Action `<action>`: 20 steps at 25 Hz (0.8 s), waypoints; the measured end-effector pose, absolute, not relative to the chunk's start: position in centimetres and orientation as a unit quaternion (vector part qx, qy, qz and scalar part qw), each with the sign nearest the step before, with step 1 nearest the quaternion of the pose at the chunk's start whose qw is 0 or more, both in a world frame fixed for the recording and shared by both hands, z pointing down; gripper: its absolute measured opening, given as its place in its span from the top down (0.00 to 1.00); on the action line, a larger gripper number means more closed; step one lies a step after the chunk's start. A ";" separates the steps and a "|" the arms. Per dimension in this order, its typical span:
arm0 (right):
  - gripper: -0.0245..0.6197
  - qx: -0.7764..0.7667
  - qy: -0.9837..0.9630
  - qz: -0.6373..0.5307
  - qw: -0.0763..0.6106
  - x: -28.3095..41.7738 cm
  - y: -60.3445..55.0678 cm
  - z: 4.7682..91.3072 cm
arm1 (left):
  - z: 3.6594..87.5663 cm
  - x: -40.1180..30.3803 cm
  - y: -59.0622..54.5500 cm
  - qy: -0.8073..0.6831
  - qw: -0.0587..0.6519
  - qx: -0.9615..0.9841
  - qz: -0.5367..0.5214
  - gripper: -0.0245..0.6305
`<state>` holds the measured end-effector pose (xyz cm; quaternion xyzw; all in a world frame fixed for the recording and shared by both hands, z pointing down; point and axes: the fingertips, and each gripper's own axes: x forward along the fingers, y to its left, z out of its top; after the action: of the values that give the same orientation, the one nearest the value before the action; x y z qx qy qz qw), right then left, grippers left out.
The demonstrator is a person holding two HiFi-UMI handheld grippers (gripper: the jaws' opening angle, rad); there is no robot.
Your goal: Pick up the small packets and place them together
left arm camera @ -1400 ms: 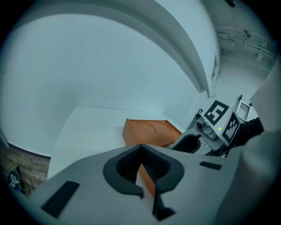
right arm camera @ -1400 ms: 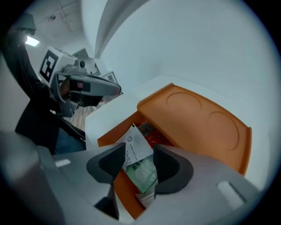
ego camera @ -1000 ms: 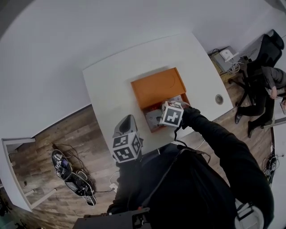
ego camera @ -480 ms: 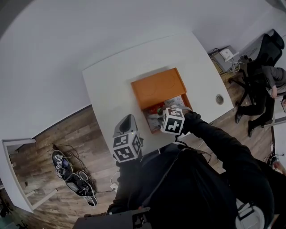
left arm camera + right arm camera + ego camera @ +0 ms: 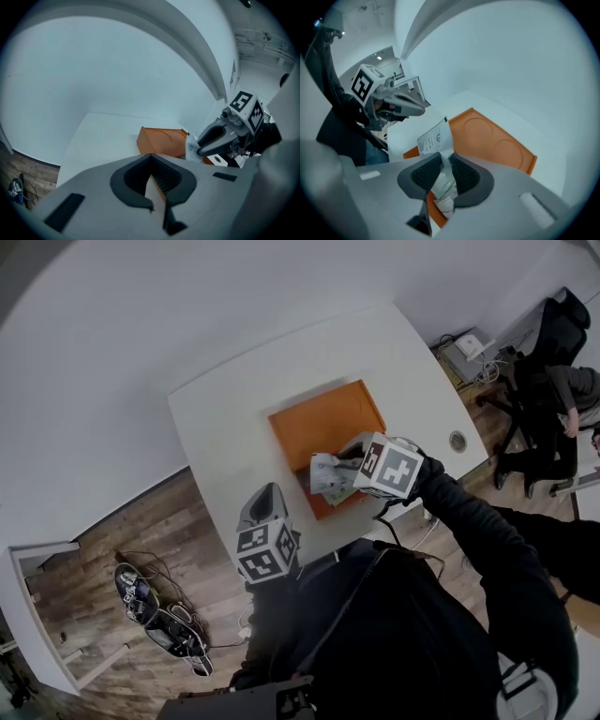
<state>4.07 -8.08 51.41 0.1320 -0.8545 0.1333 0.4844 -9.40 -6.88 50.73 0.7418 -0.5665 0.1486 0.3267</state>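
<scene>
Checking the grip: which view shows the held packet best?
Right gripper view: the white packet sits pinched in the right gripper, whose jaws have just been closing on it. Head view shows it small; left gripper view, only an edge.

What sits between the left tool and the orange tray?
Nothing: the head view shows only bare white table between the left tool and the orange tray.

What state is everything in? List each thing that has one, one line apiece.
right gripper: shut on the packet; its jaws have just been closing, with the packet between them.
packet: pinched in the right gripper, its printed end sticking out past the jaws, over the orange tray.
left gripper: shut, nothing between its jaws.
orange tray: open-topped, lying flat on the white table.
</scene>
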 end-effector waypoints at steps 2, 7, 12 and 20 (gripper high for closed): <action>0.84 0.162 -0.859 0.133 0.467 4.0 -10.6 50.5 | 50.8 -9.3 -6.7 -0.566 0.326 0.743 0.148 0.96; 0.84 0.207 -0.854 0.159 0.450 2.8 -16.0 50.4 | 50.7 -9.0 -6.6 -0.562 0.327 0.746 0.145 0.96; 0.84 0.209 -0.837 0.171 0.477 1.2 -18.7 51.9 | 50.5 -9.0 -6.7 -0.560 0.328 0.747 0.143 0.96; 0.83 0.209 -0.817 0.180 0.507 0.9 -19.8 53.7 | 50.9 -9.2 -6.6 -0.558 0.334 0.746 0.143 0.96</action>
<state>0.85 -19.77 53.66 0.2086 -0.8165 0.1804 0.5072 -9.17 -6.58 50.91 0.7458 -0.5581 0.1431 0.3343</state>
